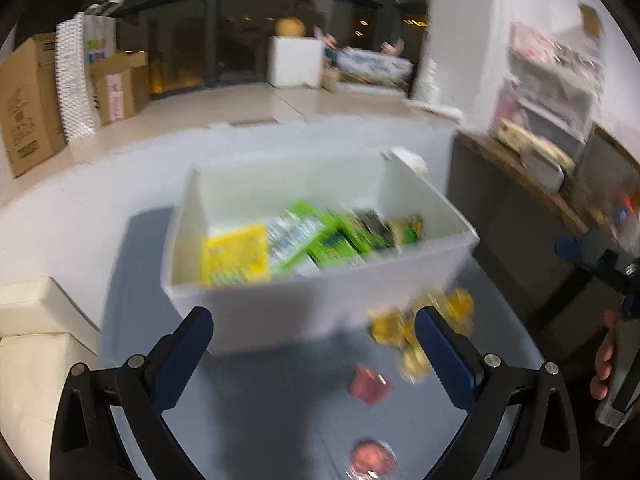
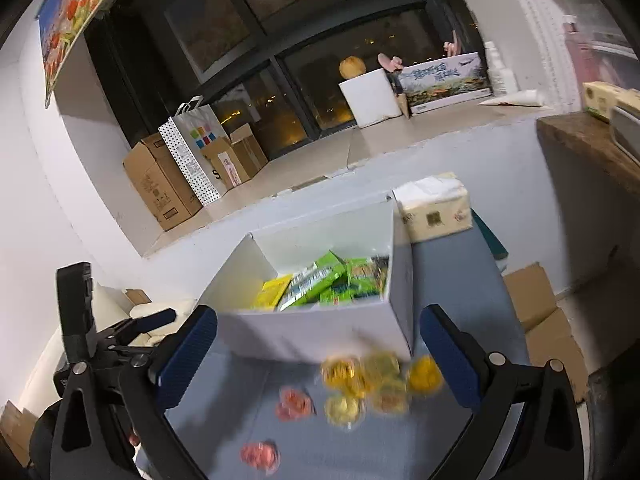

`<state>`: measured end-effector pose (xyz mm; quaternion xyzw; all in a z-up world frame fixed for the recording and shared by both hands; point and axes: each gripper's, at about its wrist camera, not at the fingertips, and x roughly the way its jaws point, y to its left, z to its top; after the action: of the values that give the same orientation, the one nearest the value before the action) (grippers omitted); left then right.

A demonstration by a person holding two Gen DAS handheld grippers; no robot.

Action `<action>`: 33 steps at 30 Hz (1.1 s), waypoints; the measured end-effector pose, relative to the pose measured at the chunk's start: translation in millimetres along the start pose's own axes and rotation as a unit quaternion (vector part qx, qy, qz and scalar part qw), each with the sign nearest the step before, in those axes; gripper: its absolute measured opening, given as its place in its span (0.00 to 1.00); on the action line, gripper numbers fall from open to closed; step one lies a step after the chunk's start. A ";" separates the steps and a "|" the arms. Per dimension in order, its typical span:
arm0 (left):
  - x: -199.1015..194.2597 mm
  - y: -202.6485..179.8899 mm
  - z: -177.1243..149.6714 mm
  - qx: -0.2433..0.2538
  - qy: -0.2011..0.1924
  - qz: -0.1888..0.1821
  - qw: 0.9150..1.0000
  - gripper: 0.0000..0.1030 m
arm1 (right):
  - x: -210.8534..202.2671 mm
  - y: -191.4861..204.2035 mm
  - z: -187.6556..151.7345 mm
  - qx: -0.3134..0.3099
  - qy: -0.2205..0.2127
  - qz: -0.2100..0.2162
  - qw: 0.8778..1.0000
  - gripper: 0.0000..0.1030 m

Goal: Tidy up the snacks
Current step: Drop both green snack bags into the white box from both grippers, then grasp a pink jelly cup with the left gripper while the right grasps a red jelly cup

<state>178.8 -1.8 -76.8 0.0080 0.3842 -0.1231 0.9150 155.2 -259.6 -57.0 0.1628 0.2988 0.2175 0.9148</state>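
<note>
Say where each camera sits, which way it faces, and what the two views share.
Left wrist: on the left tongs, open, looking forward and down at the white box; the right tongs and a hand show at its right edge.
Right wrist: on the right tongs, open, facing the box from its right; the left tongs show at its left.
Shared: box, green snack packs, yellow candies, pink candies.

Black tool (image 1: 314,354), blue ribbed pads (image 1: 182,354)

white box (image 1: 280,312) | green packets (image 2: 340,280) | yellow sweets (image 2: 360,376) | pink sweets (image 2: 294,402)
</note>
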 end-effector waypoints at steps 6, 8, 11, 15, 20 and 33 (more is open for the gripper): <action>42.5 -34.0 -43.0 0.065 0.057 -0.006 0.996 1.00 | -31.8 1.0 -51.1 0.001 0.015 -0.013 1.000 1.00; 60.9 -39.3 -50.3 0.082 0.071 0.004 0.994 1.00 | -38.6 -1.6 -65.8 0.004 0.023 -0.017 1.000 1.00; 79.6 -39.0 -52.9 0.079 0.086 -0.004 0.993 1.00 | -46.8 -11.2 -87.4 0.028 0.038 -0.019 0.999 1.00; 95.4 -44.1 -54.6 0.081 0.095 -0.009 0.992 1.00 | -49.8 -23.1 -106.1 0.059 0.052 -0.028 0.997 1.00; 105.4 -41.9 -55.0 0.057 0.104 -0.021 0.993 0.53 | -52.7 -24.4 -111.7 0.061 0.054 -0.035 0.996 1.00; 62.0 -23.1 -58.5 0.024 0.055 -0.063 0.996 0.45 | -46.7 -9.3 -113.2 0.037 0.063 -0.033 0.997 1.00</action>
<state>174.3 -31.4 -159.9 0.0129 0.4310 -0.1893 0.8822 54.1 -271.6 -125.8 0.1724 0.3686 0.1859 0.8943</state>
